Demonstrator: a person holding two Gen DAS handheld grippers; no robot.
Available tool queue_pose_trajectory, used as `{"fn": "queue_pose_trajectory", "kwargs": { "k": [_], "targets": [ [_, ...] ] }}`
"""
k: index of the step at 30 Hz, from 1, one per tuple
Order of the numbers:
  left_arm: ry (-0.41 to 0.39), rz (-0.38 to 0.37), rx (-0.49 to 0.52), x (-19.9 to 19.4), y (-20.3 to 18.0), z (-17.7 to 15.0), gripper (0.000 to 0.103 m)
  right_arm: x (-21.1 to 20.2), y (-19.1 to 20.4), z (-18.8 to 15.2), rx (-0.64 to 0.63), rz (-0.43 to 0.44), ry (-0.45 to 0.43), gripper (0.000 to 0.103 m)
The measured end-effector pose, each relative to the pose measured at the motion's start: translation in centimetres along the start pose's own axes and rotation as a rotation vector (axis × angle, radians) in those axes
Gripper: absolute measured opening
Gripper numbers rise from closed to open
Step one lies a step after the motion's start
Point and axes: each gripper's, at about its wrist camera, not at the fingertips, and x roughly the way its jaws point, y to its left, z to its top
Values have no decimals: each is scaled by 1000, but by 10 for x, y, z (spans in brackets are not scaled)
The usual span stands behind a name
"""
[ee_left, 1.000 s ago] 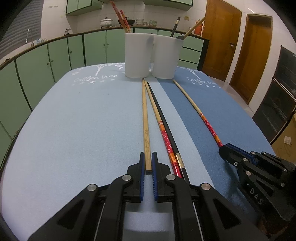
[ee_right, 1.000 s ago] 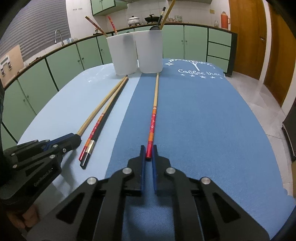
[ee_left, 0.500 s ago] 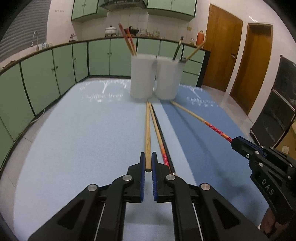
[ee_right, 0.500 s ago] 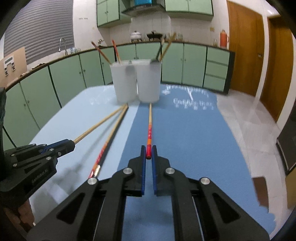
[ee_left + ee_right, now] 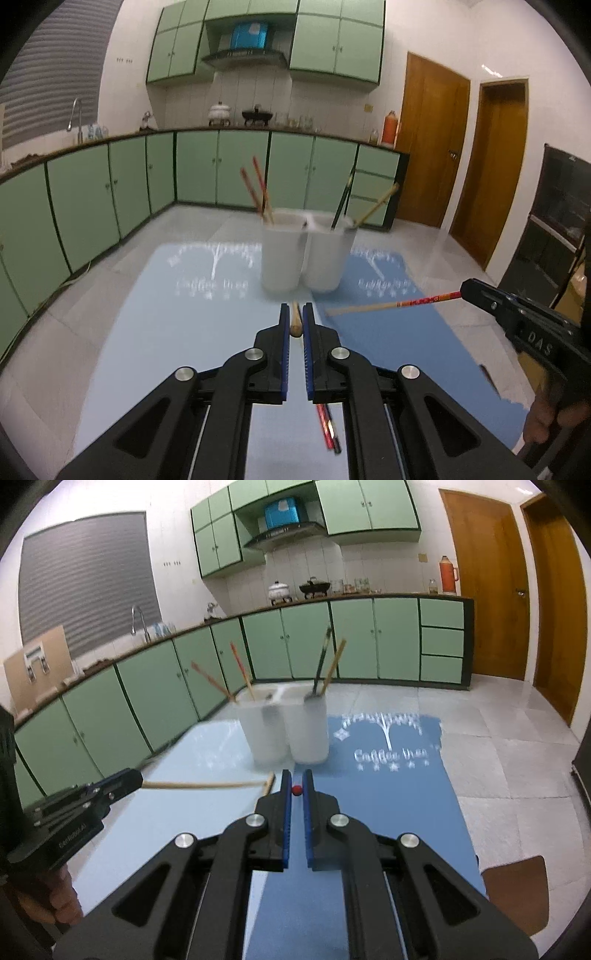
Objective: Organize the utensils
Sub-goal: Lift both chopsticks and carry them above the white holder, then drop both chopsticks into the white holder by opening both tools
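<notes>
Both chopsticks have been lifted clear of the table (image 5: 155,314) since a second ago. The left gripper (image 5: 296,325) pinches the plain wooden chopstick (image 5: 295,323) by its end, and the right gripper (image 5: 296,789) pinches the red-ended chopstick (image 5: 406,303) likewise. Both hang above the table's middle, short of two white cups (image 5: 301,254) near its far edge; a red and black pair (image 5: 328,428) lies below.

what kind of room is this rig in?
Most likely a home kitchen: green base cabinets run under a long counter, with a sink tap at its left, a range hood above and a white pot on it. The blue table mat carries two white utensil cups.
</notes>
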Motion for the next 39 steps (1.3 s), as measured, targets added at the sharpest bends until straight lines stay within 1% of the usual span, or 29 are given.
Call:
{"fn": "queue_pose_trajectory", "kwargs": {
  "k": [3,6,8,14,20,25,30,33,36,39],
  "targets": [
    [-33,-14,7,-2,0,19,7,0,-5,20,18,29,-6,5],
    [-52,-23,22,0,-1,34,7,2,-8,46,28,57,-5,5],
    [-65,-26,38,2,-2,44,6,3,-7,58,25,71,-2,5],
    [-97,-45,61,3,-5,71,6,6,4,91,-34,101,4,5],
    [-128,-65,80,-3,-7,90,6,2,11,124,-74,133,-28,5],
    [-173,-69,89,-5,-9,113,6,-1,15,155,-95,146,-82,5],
    [-259,-63,102,-13,-9,149,6,1,15,195,-112,125,-166,5],
    [-293,-56,109,-6,-9,169,6,12,8,214,-103,112,-200,5],
    [-297,-45,107,10,-7,182,6,33,3,231,-105,76,-227,5],
    [-283,-27,114,35,-4,187,6,57,-5,236,-94,68,-212,5]
  ]
}}
